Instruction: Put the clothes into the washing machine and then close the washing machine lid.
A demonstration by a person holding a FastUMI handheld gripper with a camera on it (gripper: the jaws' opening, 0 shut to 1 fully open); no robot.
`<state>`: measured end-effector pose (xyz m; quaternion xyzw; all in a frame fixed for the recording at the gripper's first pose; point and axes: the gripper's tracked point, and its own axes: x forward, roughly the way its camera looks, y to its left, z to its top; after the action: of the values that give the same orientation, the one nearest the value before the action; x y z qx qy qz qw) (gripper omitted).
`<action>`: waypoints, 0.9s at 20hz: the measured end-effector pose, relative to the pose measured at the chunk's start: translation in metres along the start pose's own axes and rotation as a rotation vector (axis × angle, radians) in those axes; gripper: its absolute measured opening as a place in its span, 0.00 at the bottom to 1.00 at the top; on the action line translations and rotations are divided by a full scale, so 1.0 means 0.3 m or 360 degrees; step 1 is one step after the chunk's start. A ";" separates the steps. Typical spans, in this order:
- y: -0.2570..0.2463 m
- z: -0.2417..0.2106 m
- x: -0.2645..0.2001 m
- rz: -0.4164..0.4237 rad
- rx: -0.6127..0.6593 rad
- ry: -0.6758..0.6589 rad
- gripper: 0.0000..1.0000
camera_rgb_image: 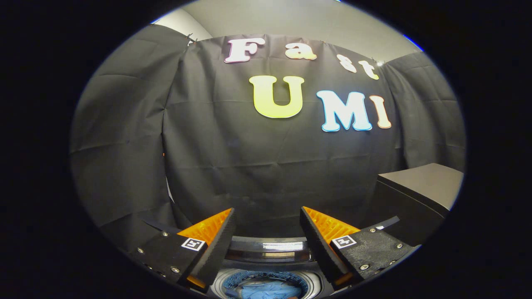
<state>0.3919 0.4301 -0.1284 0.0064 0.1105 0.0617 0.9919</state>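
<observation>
Black cloth wall behind; washing machine [266, 253] below, lid up.
Gripper [268, 216] spread wide, holding nothing; blue clothes [266, 289] inside the drum.

The open-topped washing machine with a round drum [266, 279] sits low between the two fingers of the gripper [268, 216], which are spread apart with nothing between them and point over the machine toward the draped cloth wall [270, 166]. Inside the drum lies a crumpled piece of blue clothing [266, 289]. The machine's raised glossy lid [268, 249] stands at its far side, between the drum and the cloth wall behind it. To the right of the washing machine, beyond the right finger, stands a flat-topped dark box-shaped cabinet [419, 187], also in front of the cloth wall.
</observation>
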 end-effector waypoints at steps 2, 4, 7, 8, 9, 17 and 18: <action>0.001 -0.014 -0.023 0.0000 -0.0001 0.0001 0.95; 0.004 -0.038 -0.046 0.0006 -0.0002 0.0010 0.95; 0.007 -0.070 -0.075 0.0022 0.0010 0.0037 0.95; 0.005 -0.091 -0.083 0.0026 0.0022 0.0072 0.95; 0.004 -0.125 -0.089 0.0036 0.0042 0.0115 0.95; -0.017 -0.198 -0.207 0.0056 0.0069 0.0196 0.95; -0.020 -0.181 -0.228 0.0064 0.0052 0.0190 0.95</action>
<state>0.3145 0.4158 -0.1665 0.0212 0.1702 0.0802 0.9819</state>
